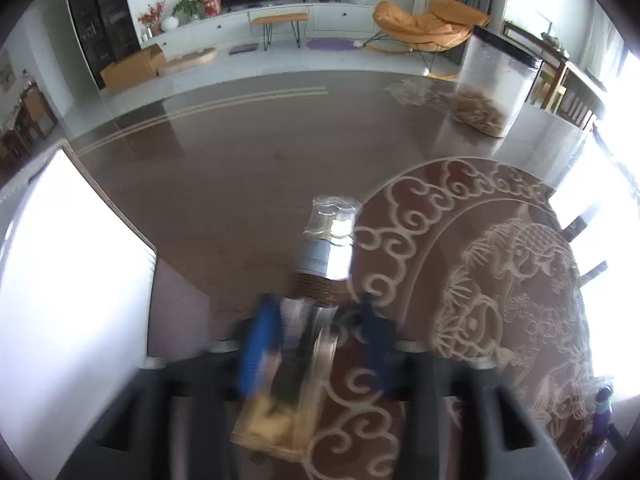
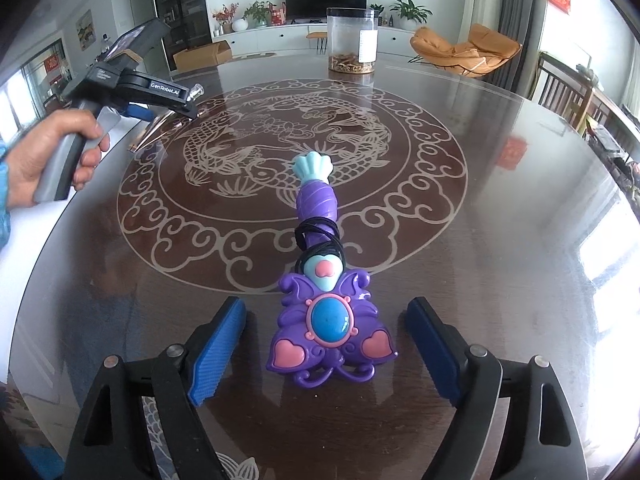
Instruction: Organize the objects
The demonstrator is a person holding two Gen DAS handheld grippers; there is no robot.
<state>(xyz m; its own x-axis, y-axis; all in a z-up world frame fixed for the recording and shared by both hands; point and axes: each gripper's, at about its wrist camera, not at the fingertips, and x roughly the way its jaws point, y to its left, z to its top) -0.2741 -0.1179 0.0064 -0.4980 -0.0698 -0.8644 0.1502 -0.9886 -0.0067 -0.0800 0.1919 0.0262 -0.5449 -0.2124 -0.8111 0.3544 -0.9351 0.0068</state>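
Left tool (image 1: 316,320) clamped on a clear perfume bottle (image 1: 320,276) — blurred, cap pointing away, held above the counter (image 1: 224,184). Right tool (image 2: 326,344) spread wide, blue pads (image 2: 218,350) either side of a purple toy wand (image 2: 326,280) lying flat on the patterned counter, touching neither pad. Black cord wound round the wand's handle. Clear canister (image 2: 352,40) with brownish contents standing well beyond — near the far edge.

Round table (image 2: 500,240) with toy wand (image 2: 320,280), jar (image 2: 352,40)
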